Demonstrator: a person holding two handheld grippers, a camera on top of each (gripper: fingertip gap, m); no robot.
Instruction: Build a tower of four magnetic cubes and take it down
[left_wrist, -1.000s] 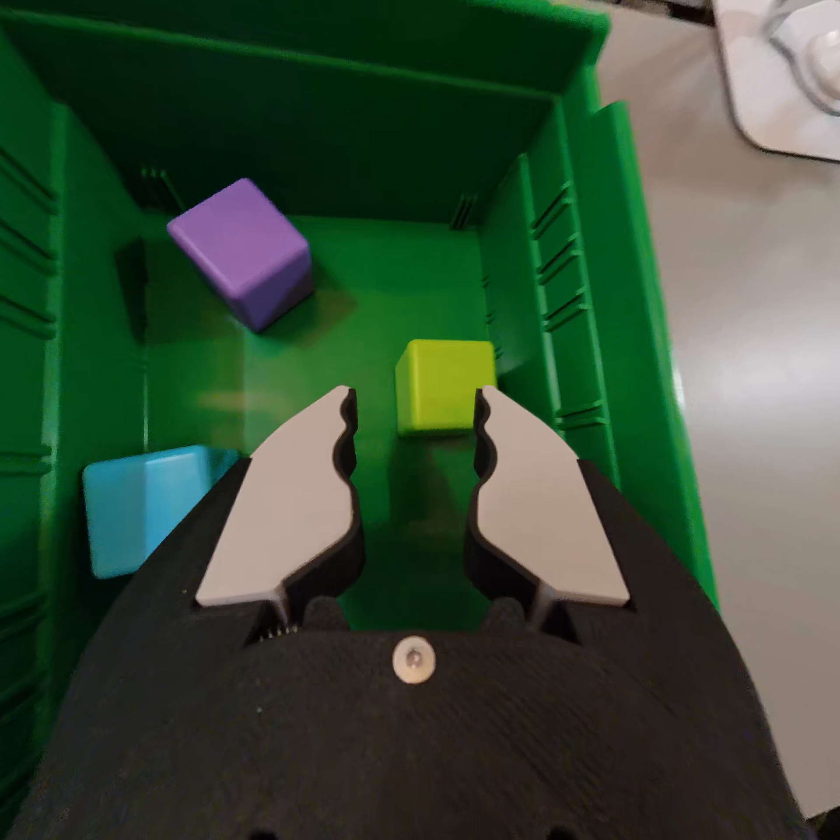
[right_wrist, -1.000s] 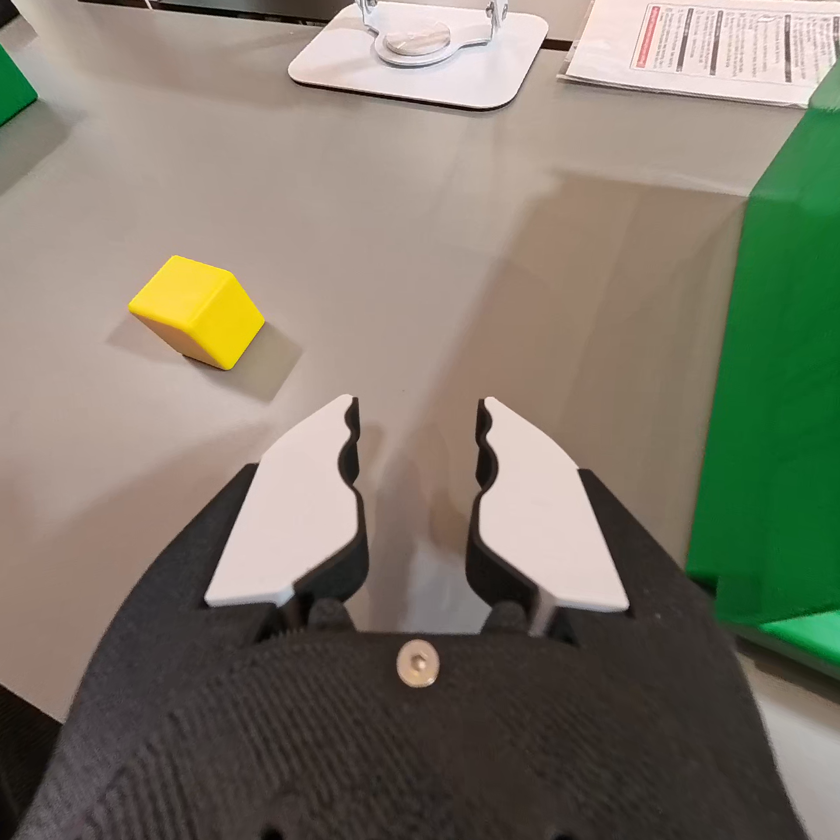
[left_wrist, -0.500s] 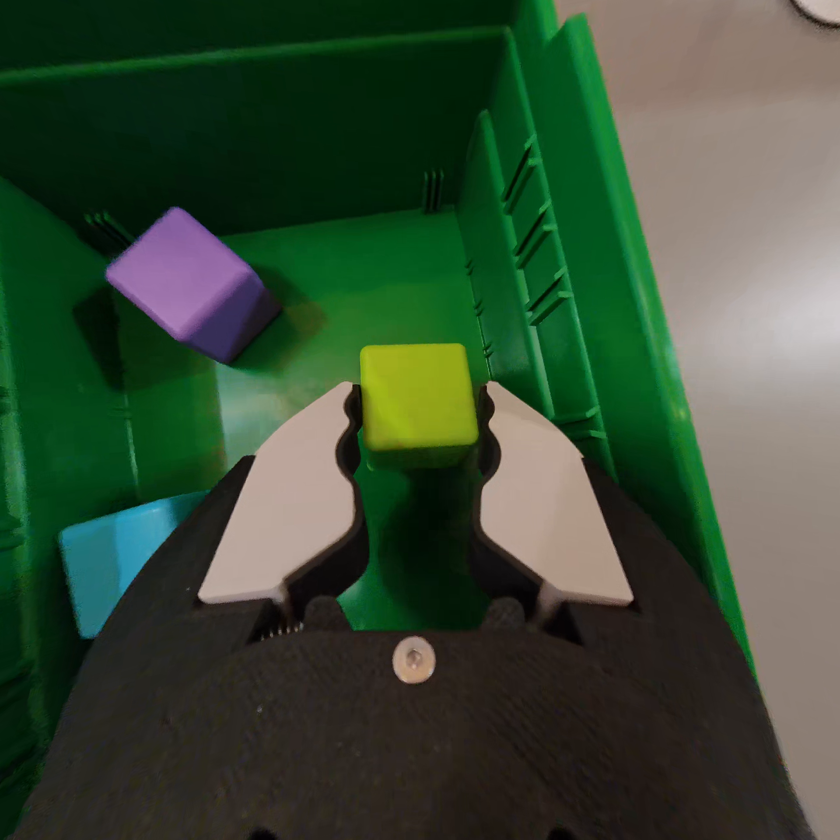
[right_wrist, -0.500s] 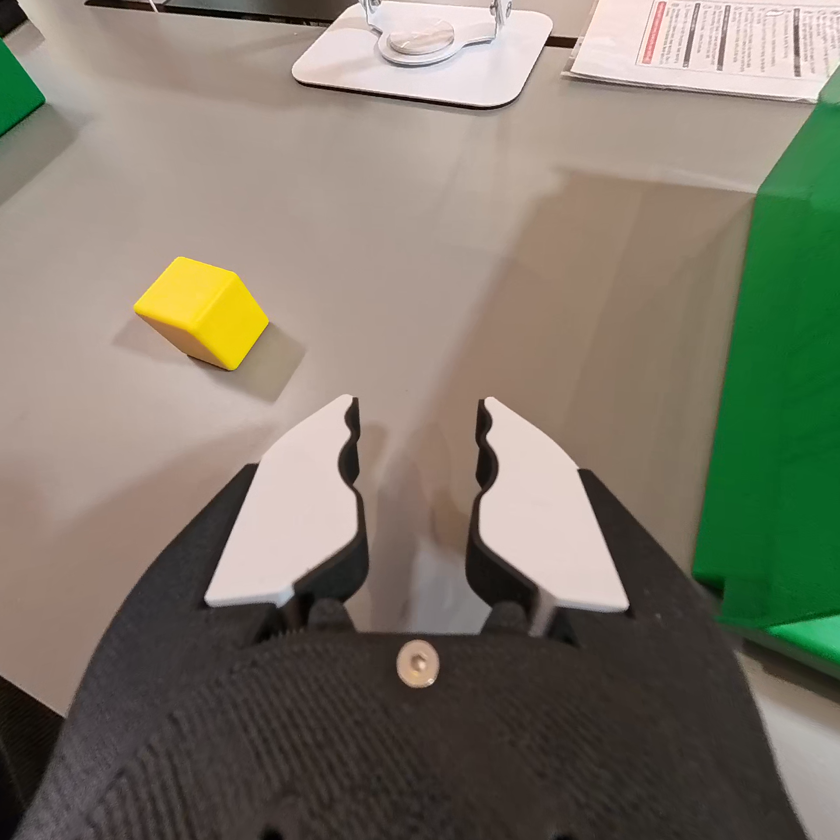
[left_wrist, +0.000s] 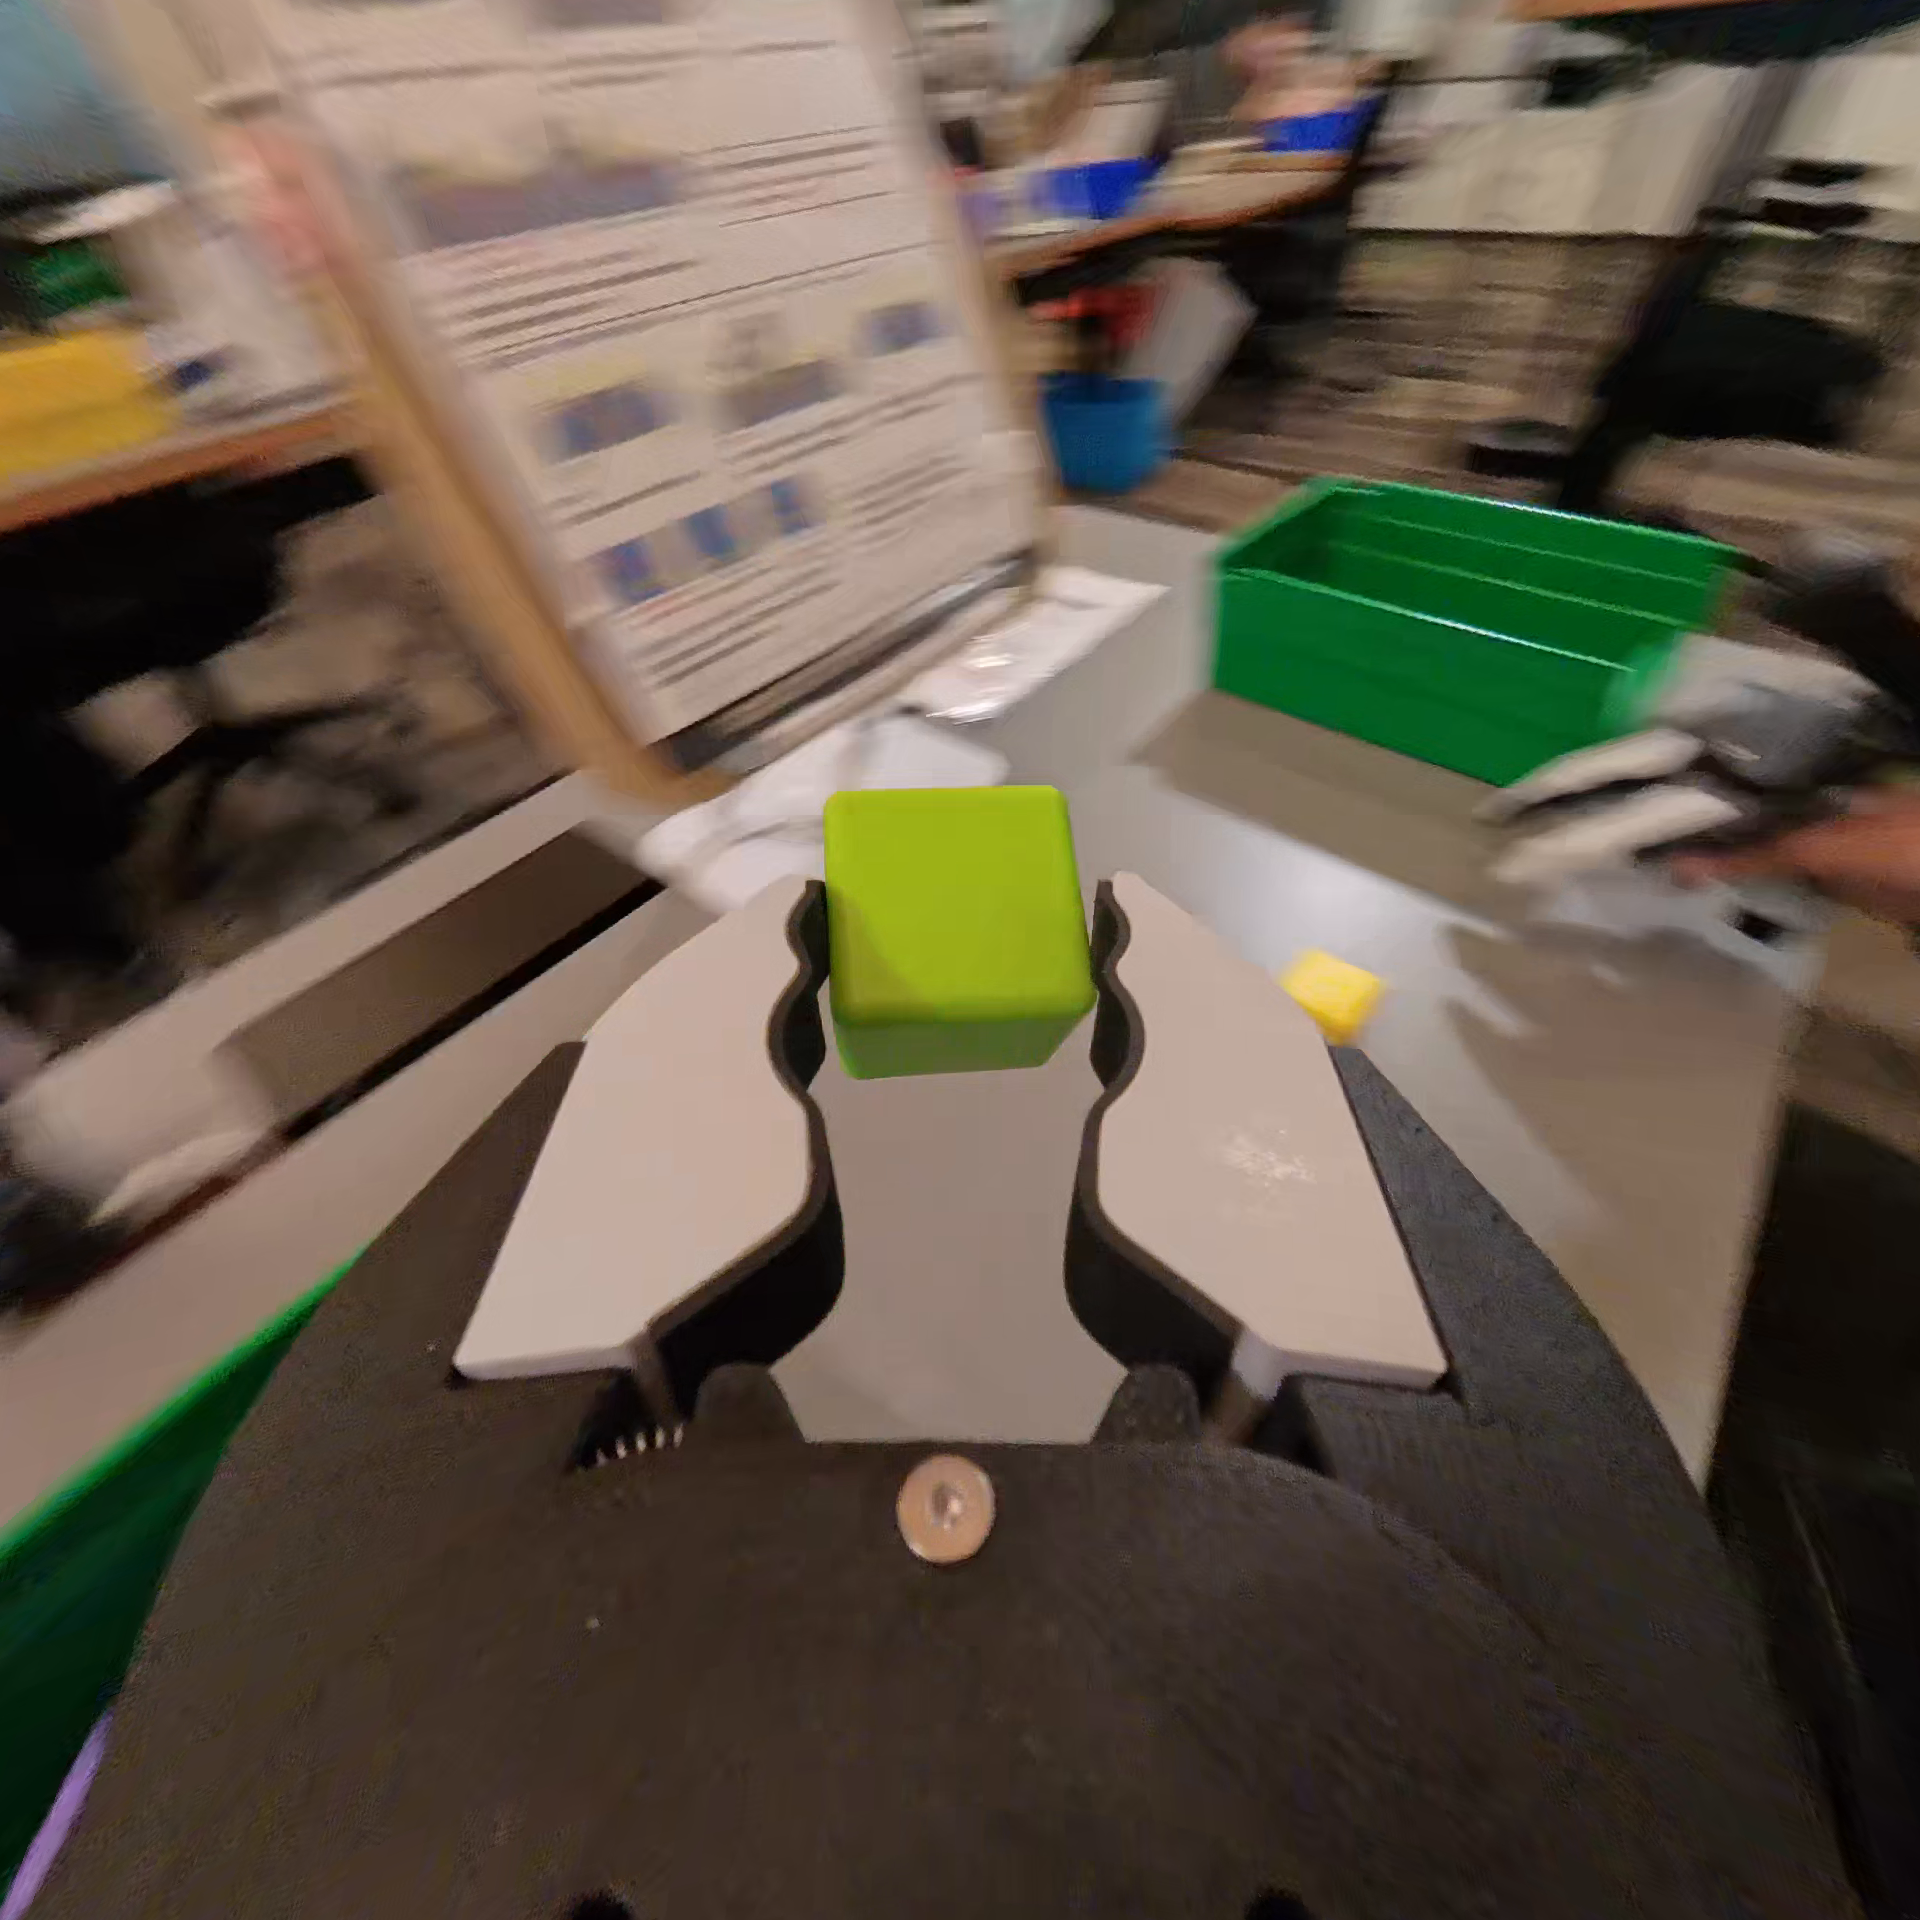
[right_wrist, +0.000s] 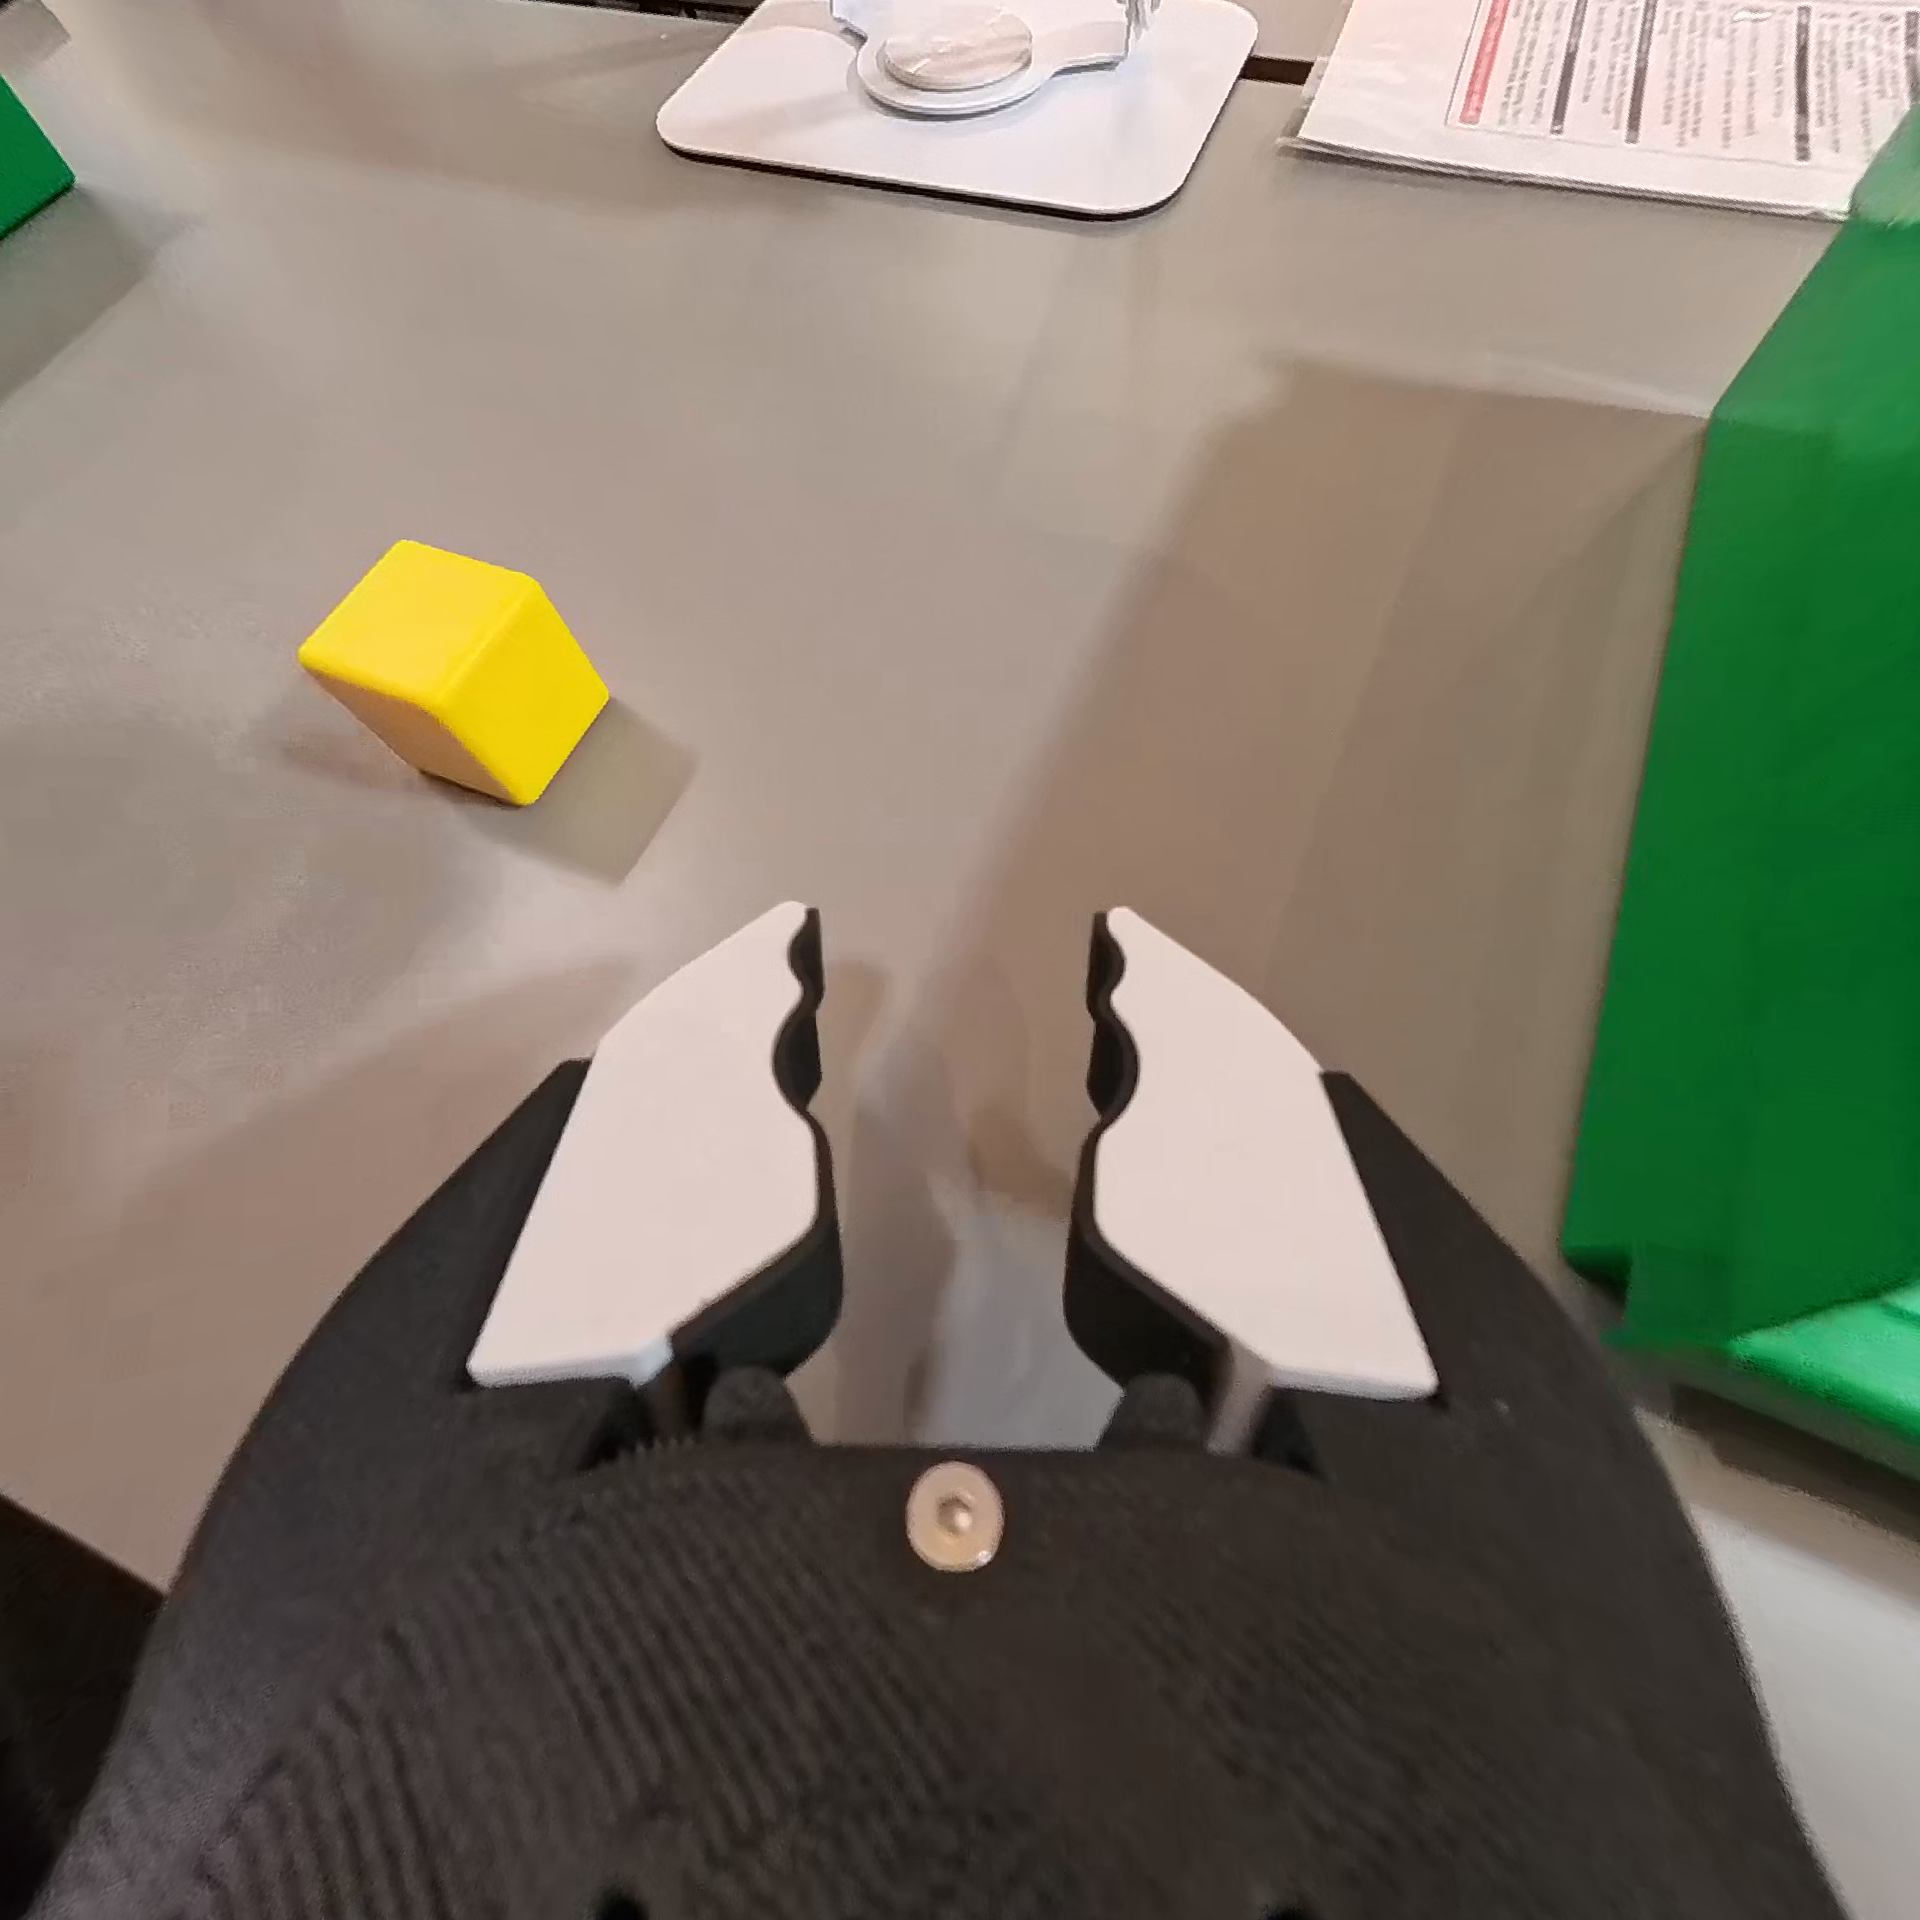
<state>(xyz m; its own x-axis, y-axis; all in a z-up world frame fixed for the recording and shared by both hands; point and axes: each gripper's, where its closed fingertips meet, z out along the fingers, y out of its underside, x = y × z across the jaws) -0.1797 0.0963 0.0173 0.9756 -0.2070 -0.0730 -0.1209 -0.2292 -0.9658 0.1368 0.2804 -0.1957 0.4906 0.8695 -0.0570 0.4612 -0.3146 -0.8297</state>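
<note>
My left gripper (left_wrist: 956, 914) is shut on a lime-green cube (left_wrist: 954, 925) and holds it in the air above the grey table (left_wrist: 1507, 997), tilted up toward the room. A yellow cube (left_wrist: 1332, 992) lies on the table beyond it; it also shows in the right wrist view (right_wrist: 457, 670), ahead and to the left of my right gripper (right_wrist: 956, 940). My right gripper is open and empty, a little above the table. It shows blurred at the right of the left wrist view (left_wrist: 1662, 790).
A green bin (left_wrist: 1455, 644) stands at the far right of the table; its wall (right_wrist: 1787, 831) is close on the right of my right gripper. Another green bin's edge (left_wrist: 94, 1558) shows at lower left. A white stand base (right_wrist: 956, 94) and a printed sheet (right_wrist: 1621, 94) lie at the back.
My left gripper closed on the lime-green cube, lifted it out of the green bin and swung up toward the room. My right gripper barely moved.
</note>
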